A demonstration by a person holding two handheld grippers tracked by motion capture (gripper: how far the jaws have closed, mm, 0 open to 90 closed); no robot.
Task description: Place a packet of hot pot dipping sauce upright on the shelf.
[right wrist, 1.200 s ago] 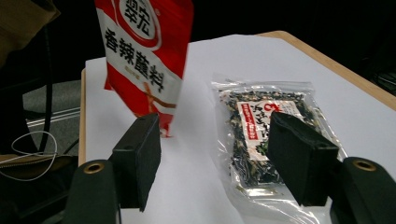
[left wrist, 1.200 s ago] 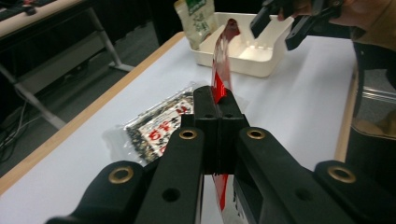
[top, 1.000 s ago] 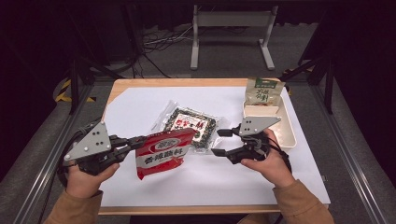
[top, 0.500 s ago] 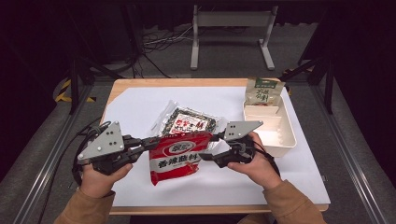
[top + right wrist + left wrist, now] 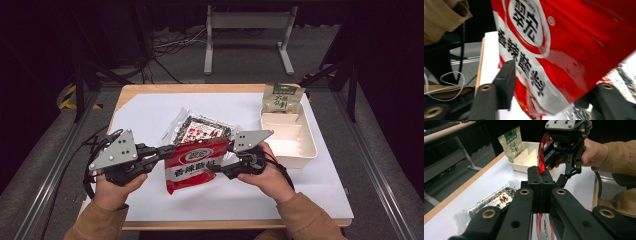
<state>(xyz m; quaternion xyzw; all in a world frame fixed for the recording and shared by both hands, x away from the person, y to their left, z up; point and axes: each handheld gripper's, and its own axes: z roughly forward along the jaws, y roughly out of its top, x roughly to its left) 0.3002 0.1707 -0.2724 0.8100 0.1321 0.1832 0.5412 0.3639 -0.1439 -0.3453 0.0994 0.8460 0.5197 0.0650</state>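
Observation:
A red snack packet [image 5: 192, 162] with white lettering hangs above the front of the white table. My left gripper [image 5: 167, 150] is shut on its upper left corner; in the left gripper view the closed jaws [image 5: 540, 173] pinch the packet's red edge [image 5: 543, 147]. My right gripper [image 5: 217, 169] sits at the packet's right edge. In the right gripper view its jaws stand wide apart [image 5: 556, 80], and the packet [image 5: 564, 45] hangs between them without being clamped. The left gripper view shows the right gripper [image 5: 549, 155] facing me, with its hand behind it.
A clear packet with dark contents [image 5: 200, 131] lies flat on the white sheet behind the red one. A white divided tray [image 5: 290, 137] stands at the right, with a green pouch [image 5: 282, 98] upright at its far end. The table's front edge is close below the hands.
The left gripper has carried the red packet rightward to the table's middle, and it now hangs upright. The right gripper moved left to meet the packet's right edge.

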